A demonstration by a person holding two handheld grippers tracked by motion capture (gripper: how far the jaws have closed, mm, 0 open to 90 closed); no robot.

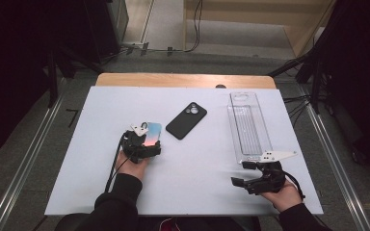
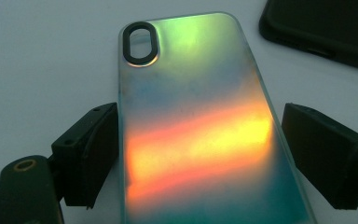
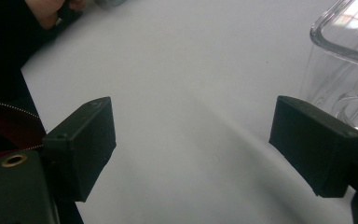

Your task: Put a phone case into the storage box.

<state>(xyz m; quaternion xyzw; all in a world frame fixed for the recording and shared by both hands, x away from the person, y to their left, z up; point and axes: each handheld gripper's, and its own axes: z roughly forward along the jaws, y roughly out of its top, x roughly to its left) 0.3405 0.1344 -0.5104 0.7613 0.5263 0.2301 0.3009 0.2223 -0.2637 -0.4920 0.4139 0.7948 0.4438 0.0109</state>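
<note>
- Tabletop [image 1: 101, 192] first: a pale, matte white sheet covering most of a wooden table, whose bare wood edge [image 1: 183, 80] shows along the far side.
- Room around it is dim; grey floor lies on all sides, metal rails [image 1: 26, 163] run along the left and right, and cables [image 1: 195, 24] trail across the floor beyond the far edge.
- An iridescent phone case [image 2: 200, 135] lies flat on the sheet, left of centre, its oval camera cut-out at the far end; it shimmers green, orange and teal.
- The left gripper [image 2: 200, 154] straddles the near half of this case: the left jaw sits against the case's edge, while the right jaw stands just clear of the other edge, so the jaws are apart and not clamped.
- A black phone case [image 1: 186, 120] lies just to the far right of the iridescent one, angled, not touching it.
- A clear plastic tray [image 1: 246, 125] stretches from near to far on the right side of the sheet.
- The right gripper [image 3: 193, 144] rests near the right near corner, just beside the tray's near end, its jaws spread wide over bare sheet with nothing between them.
- The person's dark sleeves [image 1: 118, 202] enter from the near edge.
</note>
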